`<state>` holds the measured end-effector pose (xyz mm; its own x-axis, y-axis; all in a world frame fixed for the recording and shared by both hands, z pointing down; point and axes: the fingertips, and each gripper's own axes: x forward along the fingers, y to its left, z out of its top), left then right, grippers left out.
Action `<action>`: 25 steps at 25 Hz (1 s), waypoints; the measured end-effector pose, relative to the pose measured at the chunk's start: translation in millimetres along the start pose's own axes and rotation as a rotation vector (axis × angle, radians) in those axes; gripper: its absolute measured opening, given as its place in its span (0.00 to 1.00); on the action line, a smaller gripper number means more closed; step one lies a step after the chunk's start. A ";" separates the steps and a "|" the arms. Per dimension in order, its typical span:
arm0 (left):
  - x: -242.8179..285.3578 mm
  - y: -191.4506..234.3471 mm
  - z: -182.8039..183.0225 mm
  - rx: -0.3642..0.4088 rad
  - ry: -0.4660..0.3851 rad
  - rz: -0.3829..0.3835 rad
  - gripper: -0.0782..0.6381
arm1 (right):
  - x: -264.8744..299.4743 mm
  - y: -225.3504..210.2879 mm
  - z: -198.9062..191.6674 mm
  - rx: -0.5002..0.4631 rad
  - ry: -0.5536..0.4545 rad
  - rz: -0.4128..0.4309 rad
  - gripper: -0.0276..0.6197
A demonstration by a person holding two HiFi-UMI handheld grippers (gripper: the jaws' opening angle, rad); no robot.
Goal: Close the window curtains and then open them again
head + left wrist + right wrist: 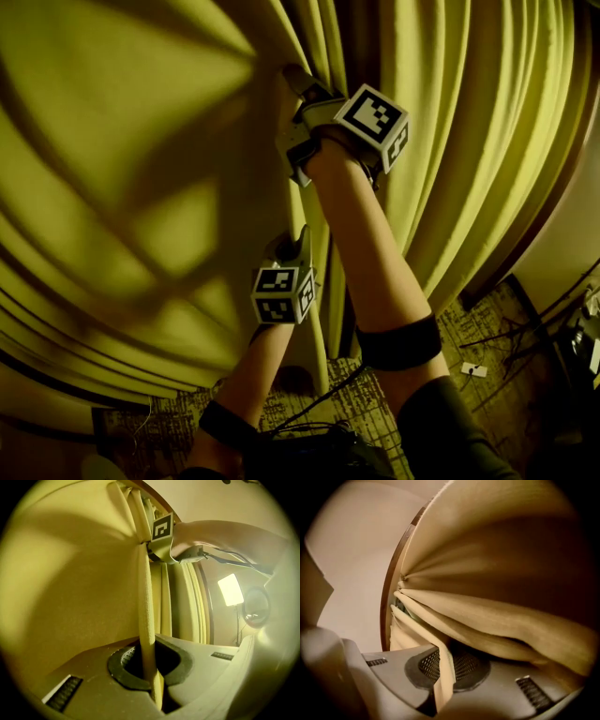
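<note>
- Curtains, yellow-green and pleated, hung across the far side, filling most of the head view.
- Left gripper sat lower, near the middle, its jaws pressed together on a curtain edge fold.
- Right gripper reached higher, just above the left one, its jaws pinching another fold of the fabric.
- Patterned carpet lay near, at the lower right.

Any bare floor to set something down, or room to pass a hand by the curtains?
Bare carpet between right curtain hem and right forearm; cables crowd its right side. Curtain seam is crowded: left gripper and right gripper both clamped on fabric there.
</note>
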<state>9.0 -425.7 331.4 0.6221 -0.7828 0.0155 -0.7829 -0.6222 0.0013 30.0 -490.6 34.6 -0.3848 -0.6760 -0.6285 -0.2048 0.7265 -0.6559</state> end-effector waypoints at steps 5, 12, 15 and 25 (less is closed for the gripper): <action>5.8 -4.3 -0.1 -0.015 -0.016 -0.007 0.11 | -0.5 -0.5 4.1 -0.064 0.016 -0.011 0.08; -4.1 -9.7 4.5 -0.034 -0.020 0.052 0.11 | -1.8 12.3 -10.8 -0.026 0.084 0.038 0.08; -3.0 3.3 -7.3 -0.034 0.005 0.081 0.11 | 3.0 1.6 -23.5 -0.018 0.120 0.035 0.08; -58.5 24.4 -34.8 -0.052 0.043 0.102 0.29 | -7.5 21.9 -79.7 -0.122 0.223 0.058 0.16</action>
<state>-46.8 -394.7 365.3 0.5392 -0.8400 0.0607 -0.8421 -0.5370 0.0496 -43.3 -459.7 58.3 -0.5855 -0.5984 -0.5470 -0.2786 0.7821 -0.5574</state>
